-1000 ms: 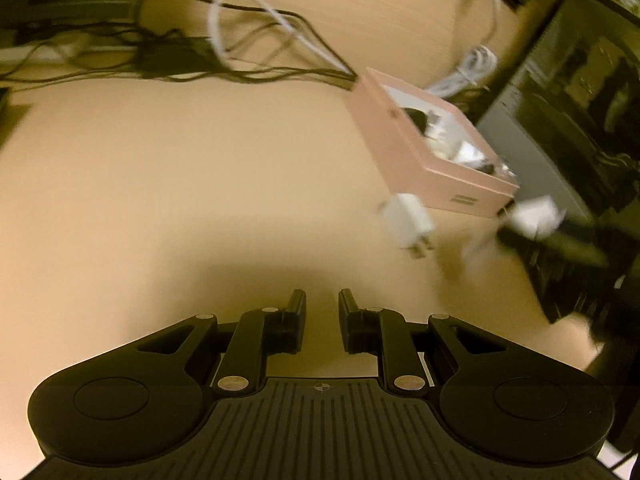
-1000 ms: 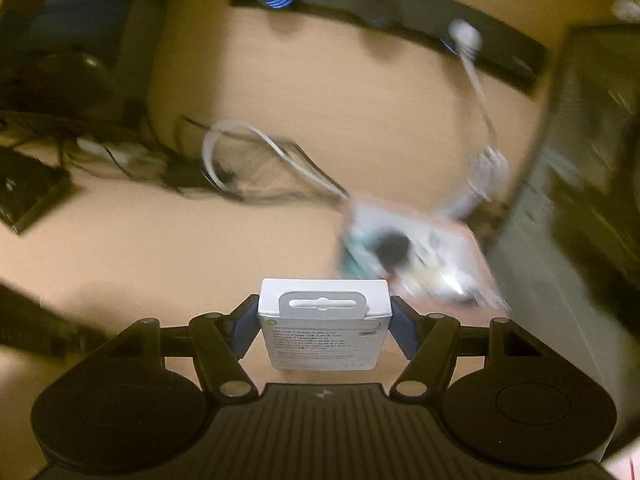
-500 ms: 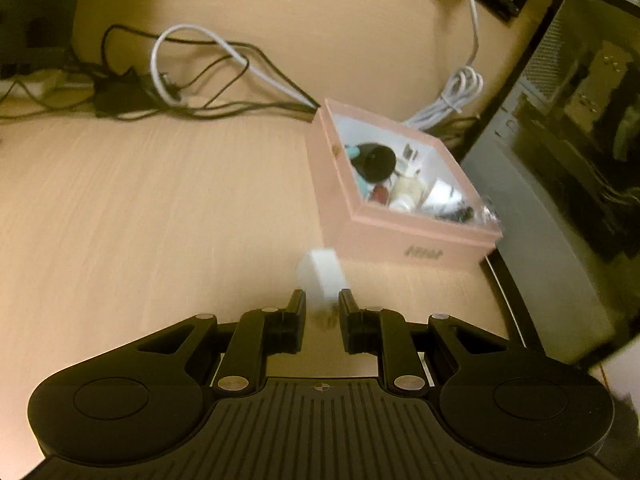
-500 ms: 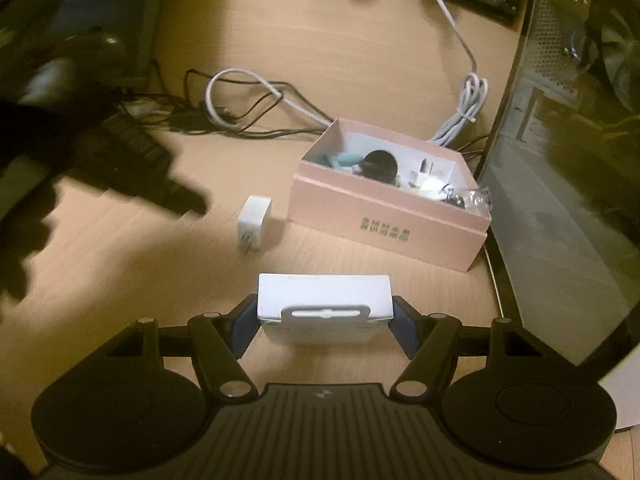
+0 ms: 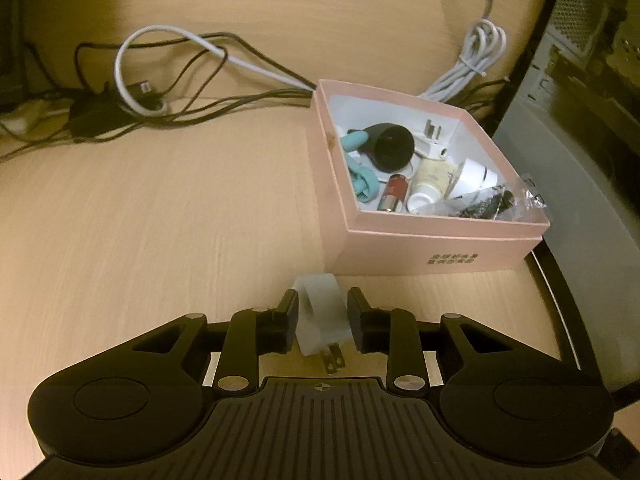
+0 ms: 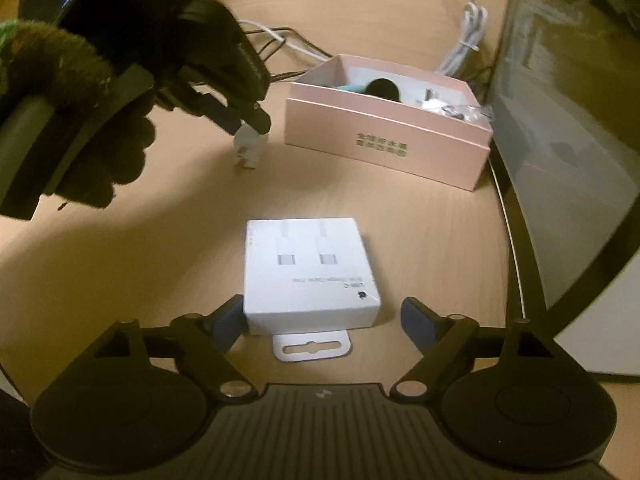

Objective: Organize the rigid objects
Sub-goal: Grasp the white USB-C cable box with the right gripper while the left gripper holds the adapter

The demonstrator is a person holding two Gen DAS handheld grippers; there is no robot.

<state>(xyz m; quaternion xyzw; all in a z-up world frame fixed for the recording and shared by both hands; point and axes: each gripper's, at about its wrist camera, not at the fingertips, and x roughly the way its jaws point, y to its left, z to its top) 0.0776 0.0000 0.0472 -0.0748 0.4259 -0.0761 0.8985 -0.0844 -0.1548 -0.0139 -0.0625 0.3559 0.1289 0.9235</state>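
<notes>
While the pink box (image 5: 432, 236) waits half filled at the right of the desk (image 5: 160, 216), two more hard items being dealt with in front of it. Left tongs (image 5: 323, 316) narrow, just opened a little, straddling a white charger (image 5: 322, 312) that lies on the wood with its prongs toward the camera; pads close on either side, pressing not evident, so apparently lined up for a pick rather than gripping. Right tongs (image 6: 323, 320) wide, just opened further, with a white cable box (image 6: 310, 272) flat on the desk between them, left pad beside its edge, right pad clear of it: looks set down and let go, probably parked near the pink box for later packing. Inside the pink box: a black round thing, teal pieces, a red cell, small white bottles, crinkled foil.

Light wood-grain desk, warm dim light. Tangle of black and white cables (image 5: 168, 76) behind, a coiled white cord (image 5: 476, 56) farther right, a dark computer case (image 5: 580, 80) along the right edge.
</notes>
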